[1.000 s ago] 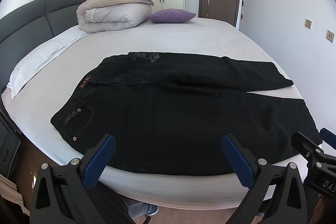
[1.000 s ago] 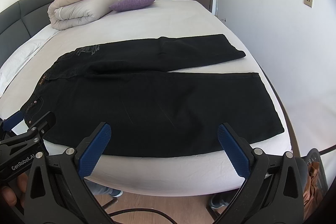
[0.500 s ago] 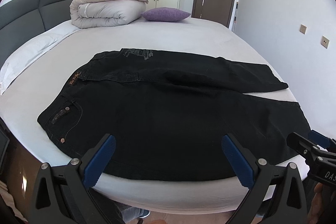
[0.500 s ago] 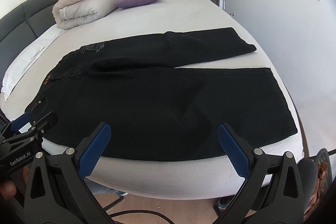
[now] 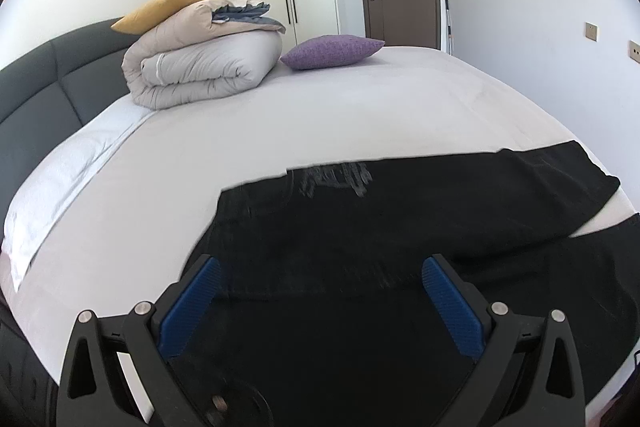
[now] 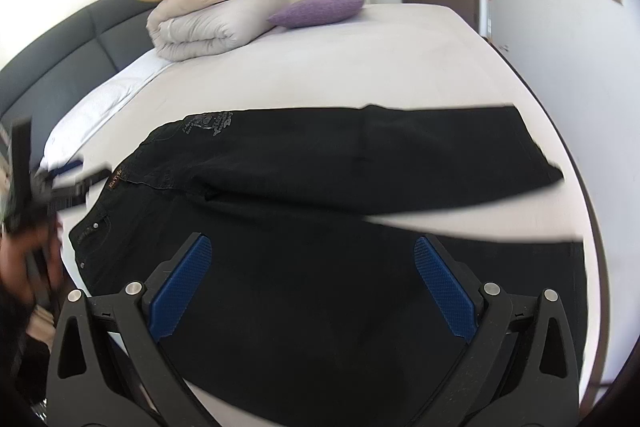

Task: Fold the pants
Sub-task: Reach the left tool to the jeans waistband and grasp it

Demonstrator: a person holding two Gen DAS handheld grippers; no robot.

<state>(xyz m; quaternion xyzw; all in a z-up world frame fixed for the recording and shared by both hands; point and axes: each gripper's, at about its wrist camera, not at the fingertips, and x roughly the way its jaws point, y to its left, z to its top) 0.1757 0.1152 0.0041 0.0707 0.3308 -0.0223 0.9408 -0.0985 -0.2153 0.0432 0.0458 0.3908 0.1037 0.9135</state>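
Only the right wrist view catches the left gripper (image 6: 76,183), blurry, so can't tell its state there. One pair of black pants (image 6: 320,207) on the bed (image 6: 360,59); two grippers, both spread wide in their own views, right gripper (image 6: 312,283) grasping nothing.

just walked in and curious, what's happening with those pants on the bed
A person with a gripper in each hand is starting to fold black pants spread flat on the bed. The left gripper and the right gripper are both open, low over the near leg, gripping nothing. No fold is made yet.
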